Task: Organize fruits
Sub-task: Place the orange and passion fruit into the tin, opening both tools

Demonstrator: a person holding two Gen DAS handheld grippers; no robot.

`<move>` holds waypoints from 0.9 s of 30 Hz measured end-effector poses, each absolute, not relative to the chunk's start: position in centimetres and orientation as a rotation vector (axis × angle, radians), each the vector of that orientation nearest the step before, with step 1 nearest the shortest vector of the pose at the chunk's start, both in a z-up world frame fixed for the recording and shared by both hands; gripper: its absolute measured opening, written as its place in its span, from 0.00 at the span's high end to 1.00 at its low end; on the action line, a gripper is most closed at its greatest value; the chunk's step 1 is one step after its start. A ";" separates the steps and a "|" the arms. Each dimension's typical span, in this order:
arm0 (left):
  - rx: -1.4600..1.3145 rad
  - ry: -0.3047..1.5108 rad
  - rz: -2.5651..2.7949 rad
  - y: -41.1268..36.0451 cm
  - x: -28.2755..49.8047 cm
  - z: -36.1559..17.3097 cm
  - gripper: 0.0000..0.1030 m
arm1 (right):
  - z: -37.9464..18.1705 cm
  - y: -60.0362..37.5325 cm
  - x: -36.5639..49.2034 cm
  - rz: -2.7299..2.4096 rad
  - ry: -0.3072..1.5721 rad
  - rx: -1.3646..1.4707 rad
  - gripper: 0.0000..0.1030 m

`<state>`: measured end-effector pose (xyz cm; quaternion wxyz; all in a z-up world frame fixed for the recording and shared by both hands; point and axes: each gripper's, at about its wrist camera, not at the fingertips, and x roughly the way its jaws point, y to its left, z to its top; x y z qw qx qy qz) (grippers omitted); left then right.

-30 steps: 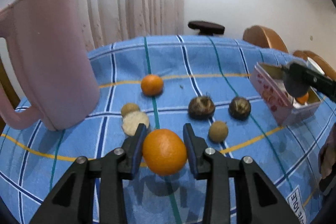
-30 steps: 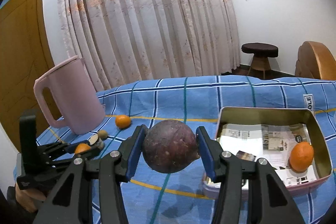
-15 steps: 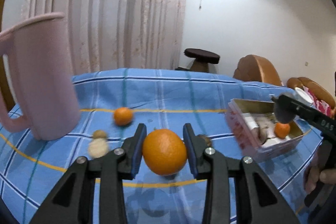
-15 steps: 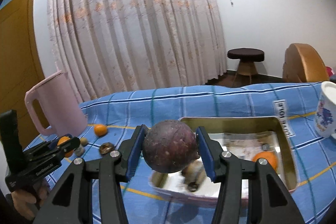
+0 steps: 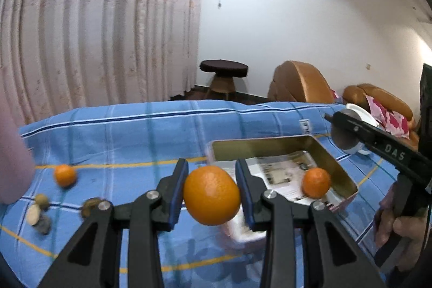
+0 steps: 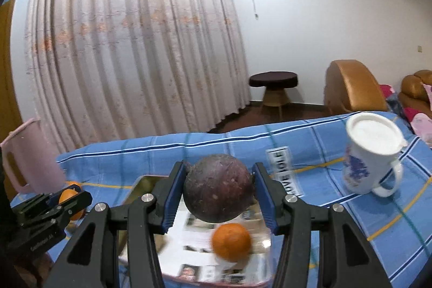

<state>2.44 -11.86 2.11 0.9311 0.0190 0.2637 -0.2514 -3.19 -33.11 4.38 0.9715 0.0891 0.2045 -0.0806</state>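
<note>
**A:** While both fruits hang in mid-air, where are we in the tidying?

**B:** We are carrying. Our left gripper (image 5: 212,192) pinches a large orange (image 5: 212,195) between its blue pads. Our right gripper (image 6: 218,189) pinches a dark purple round fruit (image 6: 218,188), likely a passion fruit. Neither is set down yet.

**A:** Where do they go?

**B:** We judge into the metal tin (image 5: 272,143), lined with printed paper, on the blue checked cloth (image 5: 129,131). It sits just ahead of the left gripper and to its right. From the right gripper it lies directly beneath the jaws. A smaller orange (image 5: 316,182) already rests inside.

**A:** What does the next move call for?

**B:** Probably lowering each fruit over bare paper, clear of that small orange, then spreading the jaws low enough that nothing rolls or bounces out.

**A:** What does one view show that the other misses?

**B:** The left view shows the leftovers: a small orange (image 5: 64,174) and a few blurred brown fruits (image 5: 39,209) far to the gripper's left. It also shows the hand (image 5: 399,228) holding the right gripper. The right view alone shows a lidded white mug (image 6: 370,155) standing to the right of its jaws, and the whole pink pitcher (image 6: 29,155) far left.
</note>
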 end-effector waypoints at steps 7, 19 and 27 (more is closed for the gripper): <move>0.080 0.574 -0.516 -17.5 3.4 1.3 0.63 | 2.8 -35.3 -1.2 -0.181 0.476 0.213 0.49; 0.126 0.622 -0.460 -19.8 4.1 -0.2 0.63 | 0.4 -34.4 0.8 -0.123 0.589 0.229 0.48; 0.146 0.611 -0.429 -20.2 3.8 -0.2 0.61 | 0.5 -33.9 0.6 -0.106 0.569 0.230 0.47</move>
